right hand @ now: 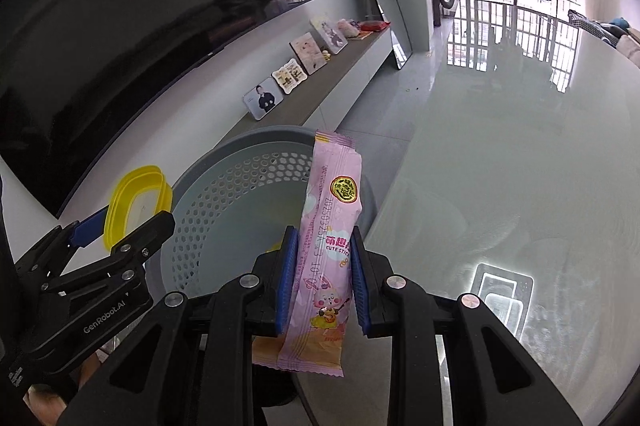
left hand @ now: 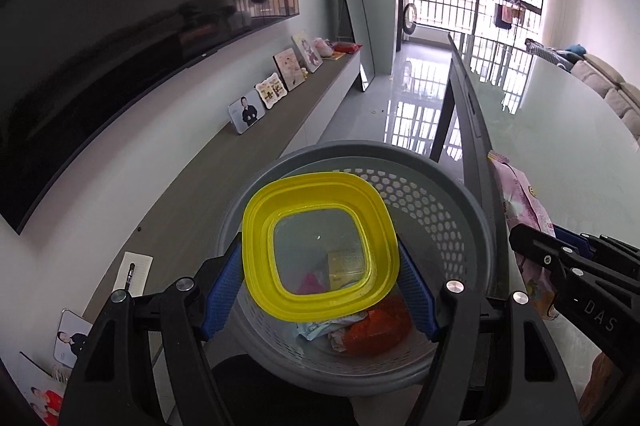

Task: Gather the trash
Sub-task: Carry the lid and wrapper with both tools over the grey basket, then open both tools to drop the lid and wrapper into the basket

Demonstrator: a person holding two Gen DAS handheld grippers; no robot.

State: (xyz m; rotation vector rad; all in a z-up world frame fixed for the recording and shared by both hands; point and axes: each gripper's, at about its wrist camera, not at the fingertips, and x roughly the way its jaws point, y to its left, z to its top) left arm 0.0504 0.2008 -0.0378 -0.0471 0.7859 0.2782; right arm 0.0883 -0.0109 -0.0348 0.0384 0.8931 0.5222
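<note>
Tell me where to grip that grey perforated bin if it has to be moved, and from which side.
Grip the grey bin at its broad solid rim, coming from above with one finger inside and one outside. The far rim is the free part; the near side is taken up by the left gripper holding the yellow lid over the opening. The perforated wall probably gives a poorer purchase.

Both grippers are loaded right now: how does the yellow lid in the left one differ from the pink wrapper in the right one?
The yellow lid is rigid, squarish, with a clear centre; the pink wrapper is a soft, long, printed packet. The lid spreads the left gripper jaws wide; the right gripper jaws pinch the wrapper narrowly. The lid hangs over the grey basket; the wrapper stands upright beside its rim. Both are firmly gripped.
</note>
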